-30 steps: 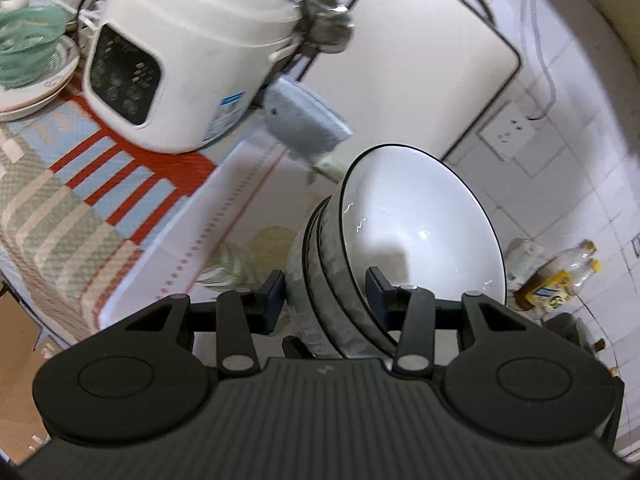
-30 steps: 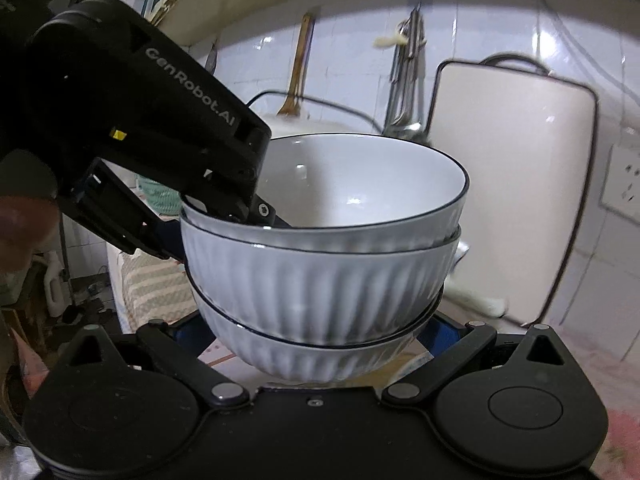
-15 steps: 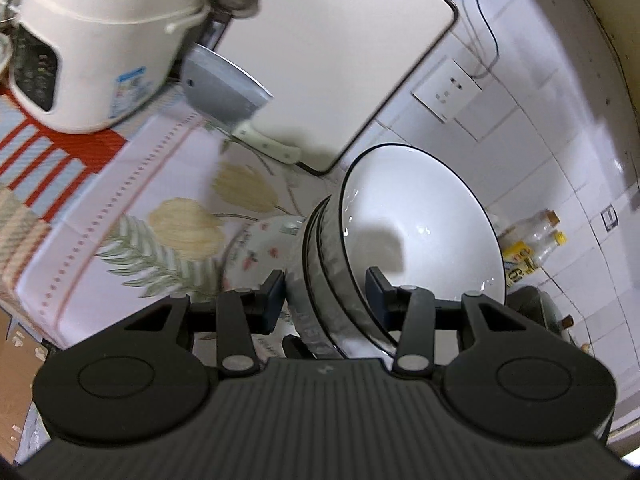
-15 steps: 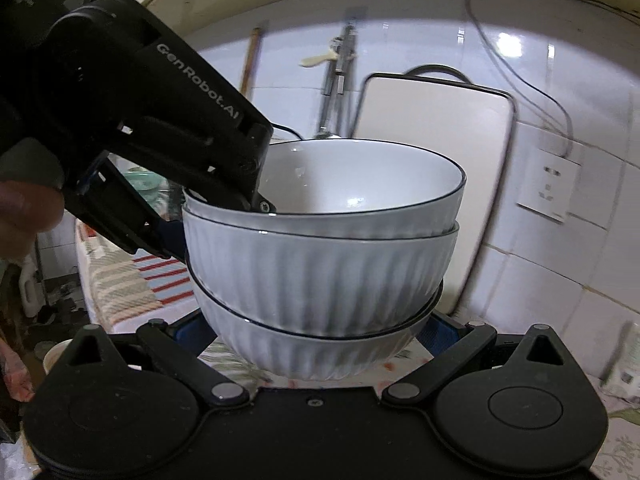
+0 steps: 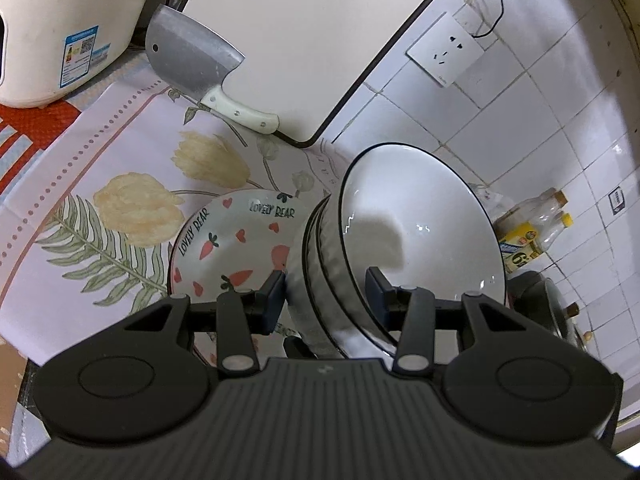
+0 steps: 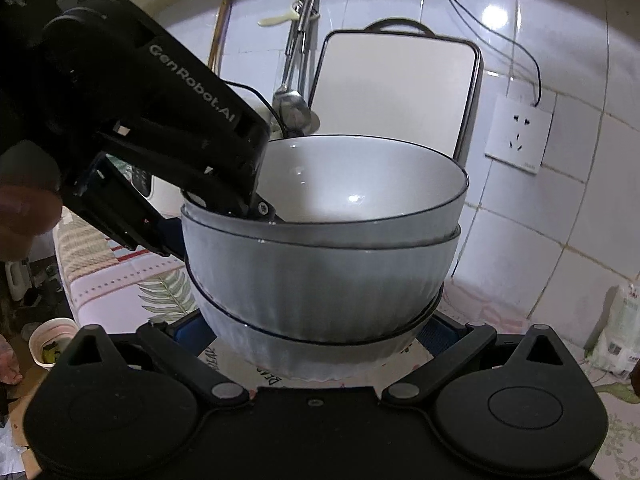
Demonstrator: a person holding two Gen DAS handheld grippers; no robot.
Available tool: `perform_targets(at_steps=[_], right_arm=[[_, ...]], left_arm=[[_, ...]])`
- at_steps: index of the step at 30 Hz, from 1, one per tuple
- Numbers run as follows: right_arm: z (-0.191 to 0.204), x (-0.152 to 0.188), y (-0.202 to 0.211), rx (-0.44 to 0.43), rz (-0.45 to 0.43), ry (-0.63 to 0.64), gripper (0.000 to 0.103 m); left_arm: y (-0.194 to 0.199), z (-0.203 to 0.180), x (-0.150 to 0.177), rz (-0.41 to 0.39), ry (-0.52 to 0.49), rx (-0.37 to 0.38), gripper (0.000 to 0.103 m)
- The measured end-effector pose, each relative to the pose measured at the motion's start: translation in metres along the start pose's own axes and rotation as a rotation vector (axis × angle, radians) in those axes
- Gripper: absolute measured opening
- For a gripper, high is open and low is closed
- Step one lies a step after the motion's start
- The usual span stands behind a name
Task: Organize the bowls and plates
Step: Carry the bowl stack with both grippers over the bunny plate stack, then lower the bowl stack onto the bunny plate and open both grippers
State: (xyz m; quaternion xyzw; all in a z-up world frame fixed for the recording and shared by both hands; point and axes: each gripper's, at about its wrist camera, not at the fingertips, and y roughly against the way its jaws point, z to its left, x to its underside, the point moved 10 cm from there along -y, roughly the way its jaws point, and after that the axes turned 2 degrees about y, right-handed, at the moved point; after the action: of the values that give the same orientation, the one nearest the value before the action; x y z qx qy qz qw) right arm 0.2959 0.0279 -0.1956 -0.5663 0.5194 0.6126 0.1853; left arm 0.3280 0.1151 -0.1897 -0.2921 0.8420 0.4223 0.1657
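Note:
A stack of three white ribbed bowls with thin dark rims hangs in the air between both grippers. My left gripper is shut on the stack's rim, one finger inside the top bowl and one outside. My right gripper is shut on the bottom bowl, its fingers on either side of it. Just below the stack a white plate with red hearts, carrots and "LOVELY BEAR" lettering lies on the floral cloth; the right wrist view shows its edge under the bowls.
A white cutting board leans on the tiled wall, a cleaver against it. A white rice cooker stands at the left. A wall socket, bottles, a dark pan and hanging utensils are nearby.
Both grippers have carried the bowl stack to the right, away from the rice cooker. The Lovely Bear plate has come into full view beneath the stack. Both grips are unchanged.

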Motion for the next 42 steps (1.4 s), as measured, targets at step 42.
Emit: perform_targets(at_steps=[42], right_arm=[[0.004, 0.044, -0.041, 0.022, 0.252, 0.008, 0.103]], left_arm=[[-0.057, 0.028, 0.002, 0.035, -0.041, -0.063, 0.048]])
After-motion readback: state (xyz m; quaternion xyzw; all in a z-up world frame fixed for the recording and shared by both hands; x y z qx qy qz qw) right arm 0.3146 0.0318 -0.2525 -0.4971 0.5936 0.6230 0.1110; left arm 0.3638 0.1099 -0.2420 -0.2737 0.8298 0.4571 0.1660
